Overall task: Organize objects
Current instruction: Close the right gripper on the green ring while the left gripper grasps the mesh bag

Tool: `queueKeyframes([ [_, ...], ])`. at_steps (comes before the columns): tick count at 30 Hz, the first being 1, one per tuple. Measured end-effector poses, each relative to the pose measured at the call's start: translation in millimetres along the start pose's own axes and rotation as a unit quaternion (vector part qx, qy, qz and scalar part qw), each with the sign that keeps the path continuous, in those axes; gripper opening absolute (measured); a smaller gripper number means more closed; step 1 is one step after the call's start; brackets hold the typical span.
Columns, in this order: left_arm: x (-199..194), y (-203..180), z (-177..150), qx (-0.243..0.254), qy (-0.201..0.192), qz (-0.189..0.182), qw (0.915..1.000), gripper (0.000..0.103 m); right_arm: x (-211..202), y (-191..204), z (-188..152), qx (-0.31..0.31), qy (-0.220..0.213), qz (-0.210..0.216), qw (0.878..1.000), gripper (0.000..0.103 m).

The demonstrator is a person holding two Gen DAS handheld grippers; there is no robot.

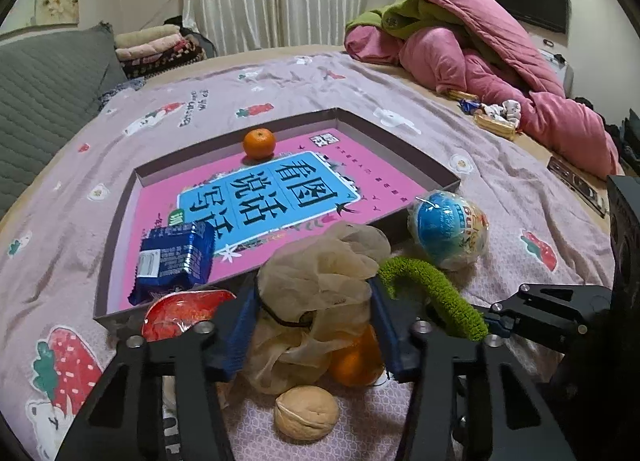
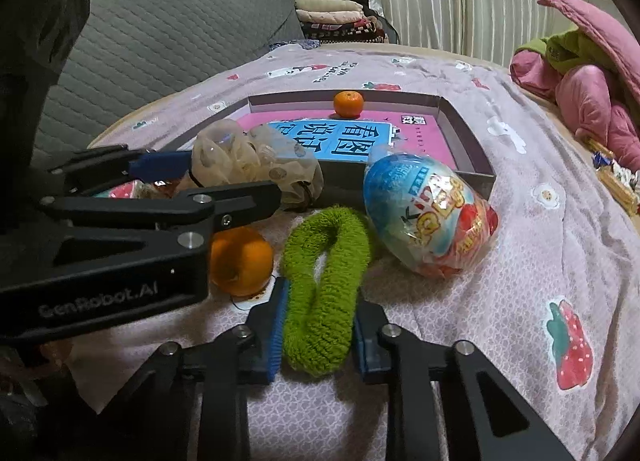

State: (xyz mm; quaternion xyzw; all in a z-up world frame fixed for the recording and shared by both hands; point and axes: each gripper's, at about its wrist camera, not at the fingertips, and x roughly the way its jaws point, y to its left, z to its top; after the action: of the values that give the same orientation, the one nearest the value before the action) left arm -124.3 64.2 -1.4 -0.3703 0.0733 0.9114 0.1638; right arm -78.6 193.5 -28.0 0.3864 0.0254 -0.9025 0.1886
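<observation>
So the left gripper [image 1: 314, 325] had its blue pads [image 1: 240, 321] on either side of a beige mesh scrunchie [image 1: 320, 273], closed in on the puffy fabric, which bulged up and out past the fingertips. Tucked right under that, between the same jaws, sat a mandarin [image 1: 354, 361], and a walnut [image 1: 306, 413] lay on the bedspread [image 1: 480, 165] just behind it, closer to the wrist. Off the left finger there was a red foil-topped cup [image 1: 180, 313] poking out, and beyond that a blue snack packet [image 1: 172, 261] sitting in the near corner of a shallow cardboard box lid [image 1: 400, 141]. The lid lay straight ahead of the jaws with a pink and blue book [image 1: 280, 189] flat inside it and a second mandarin [image 1: 259, 144] at the far edge. The right gripper [image 2: 318, 325] was clamped on the near end of a fuzzy green scrunchie [image 2: 324, 273], squeezing the loop flat, with the rest of it stretching forward from the tips. Just ahead and to the right of those jaws was a plastic-wrapped surprise egg [image 2: 428, 217], touching the scrunchie's far curve or near enough, couldn't tell which. The first mandarin sat just left of the right jaws, under the left gripper's arm. A heap of pink quilt [image 1: 480, 45] was well off to the far right.
</observation>
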Motion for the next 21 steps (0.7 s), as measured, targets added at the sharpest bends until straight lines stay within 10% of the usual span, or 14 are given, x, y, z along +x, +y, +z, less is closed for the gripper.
queueKeyframes([
  [21,-17.0,13.5,2.3,-0.035,-0.019,-0.044,0.9982,0.018,-26.0,-13.7,-0.3,0.048,-0.041,0.057,0.996,0.017],
])
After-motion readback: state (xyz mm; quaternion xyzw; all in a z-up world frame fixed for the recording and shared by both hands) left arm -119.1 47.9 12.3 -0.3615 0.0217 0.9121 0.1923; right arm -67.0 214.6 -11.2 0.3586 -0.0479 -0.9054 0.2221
